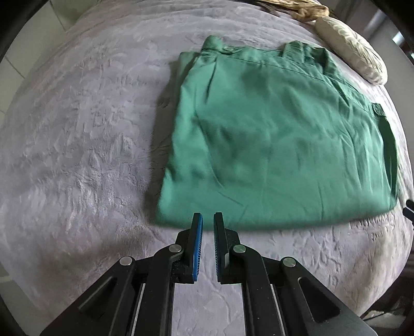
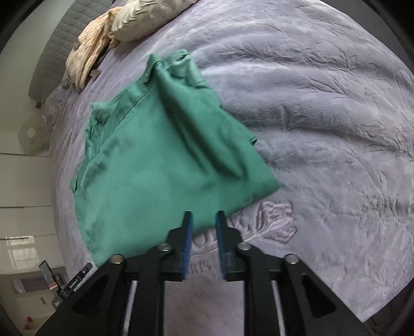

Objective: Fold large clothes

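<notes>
Folded green trousers [image 1: 271, 144], perhaps cotton, on plush embossed bedspread [image 1: 77, 155]; left gripper [image 1: 208, 219] nearly together, right gripper [image 2: 204, 219] apart, both empty.

Past the green garment [image 1: 271, 134], a cream pillow [image 1: 352, 51] and tan crumpled cloth [image 1: 292, 10] run off the left-wrist picture's top edge. In the right-wrist view the garment's near edge [image 2: 145, 232] blurs; blanket lettering [image 2: 204, 263] beside it is partly hidden.

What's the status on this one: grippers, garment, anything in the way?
Left hand-held gripper nearly shut, empty. Right hand-held gripper open, empty. Green garment folded on the bedspread. Pillow clear of it.
</notes>
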The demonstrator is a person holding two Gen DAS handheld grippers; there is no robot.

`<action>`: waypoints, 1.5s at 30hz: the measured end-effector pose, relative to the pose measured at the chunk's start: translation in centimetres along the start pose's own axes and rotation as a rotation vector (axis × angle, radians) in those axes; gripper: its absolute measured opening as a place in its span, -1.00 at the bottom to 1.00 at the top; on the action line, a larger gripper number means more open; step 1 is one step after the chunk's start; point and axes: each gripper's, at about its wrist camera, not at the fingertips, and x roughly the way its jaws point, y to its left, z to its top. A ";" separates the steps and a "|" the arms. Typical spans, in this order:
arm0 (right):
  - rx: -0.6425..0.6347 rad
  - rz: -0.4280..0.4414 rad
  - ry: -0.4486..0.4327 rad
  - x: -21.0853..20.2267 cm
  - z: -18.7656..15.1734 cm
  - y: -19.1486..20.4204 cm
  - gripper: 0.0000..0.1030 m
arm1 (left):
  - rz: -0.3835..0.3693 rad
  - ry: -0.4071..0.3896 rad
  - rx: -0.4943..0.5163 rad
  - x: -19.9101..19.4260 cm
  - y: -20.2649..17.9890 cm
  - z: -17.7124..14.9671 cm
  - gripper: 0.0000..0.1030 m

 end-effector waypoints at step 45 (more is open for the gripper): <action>-0.384 -0.077 0.070 4.2 -9.8 19.9 0.99 | 0.019 -0.043 -0.014 -0.3 3.5 -2.3 0.98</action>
